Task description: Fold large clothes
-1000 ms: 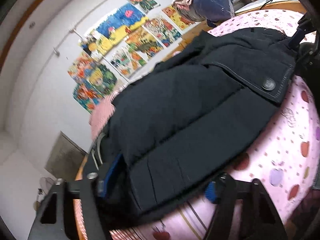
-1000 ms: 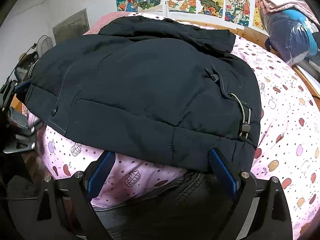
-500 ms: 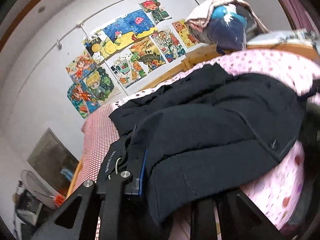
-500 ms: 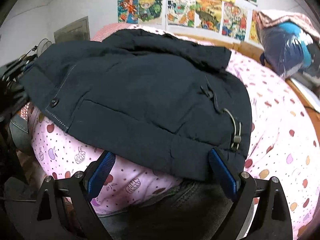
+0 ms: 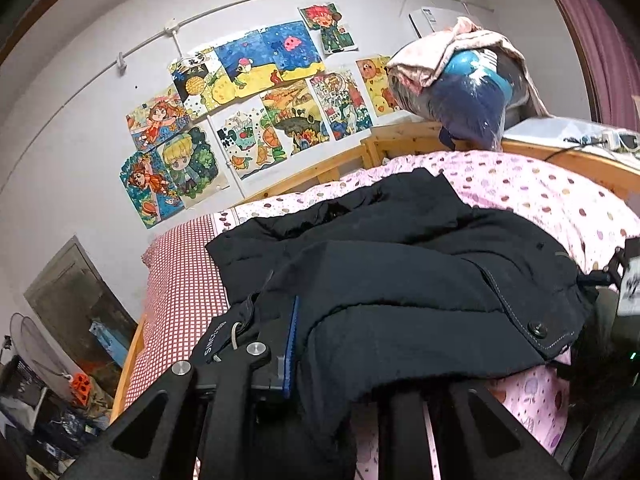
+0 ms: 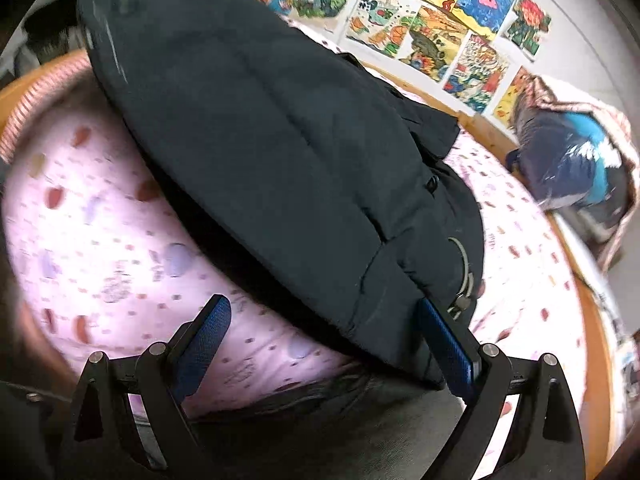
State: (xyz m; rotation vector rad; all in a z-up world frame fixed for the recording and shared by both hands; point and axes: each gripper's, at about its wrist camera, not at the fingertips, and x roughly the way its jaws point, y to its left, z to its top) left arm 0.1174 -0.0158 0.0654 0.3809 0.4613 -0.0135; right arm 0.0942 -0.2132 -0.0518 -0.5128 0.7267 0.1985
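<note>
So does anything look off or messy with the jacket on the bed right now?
The jacket lies bunched and skewed on the bed, one corner pinched in the left gripper and pulled up off the sheet. The right gripper is open. No damage visible.

a bedroom in a home: a wooden-framed bed (image 5: pixel 320 168) with a pink dotted sheet (image 5: pixel 540 192), colourful children's drawings (image 5: pixel 256 108) taped to the white wall (image 5: pixel 80 128), bagged bedding (image 5: pixel 468 96) piled at the headboard, a fan (image 5: pixel 24 340) among floor clutter.

Cartoon drawings (image 5: pixel 256 120) on the wall above a pink dotted bedspread (image 5: pixel 540 192), wrapped bundle (image 5: pixel 468 92) beyond.
</note>
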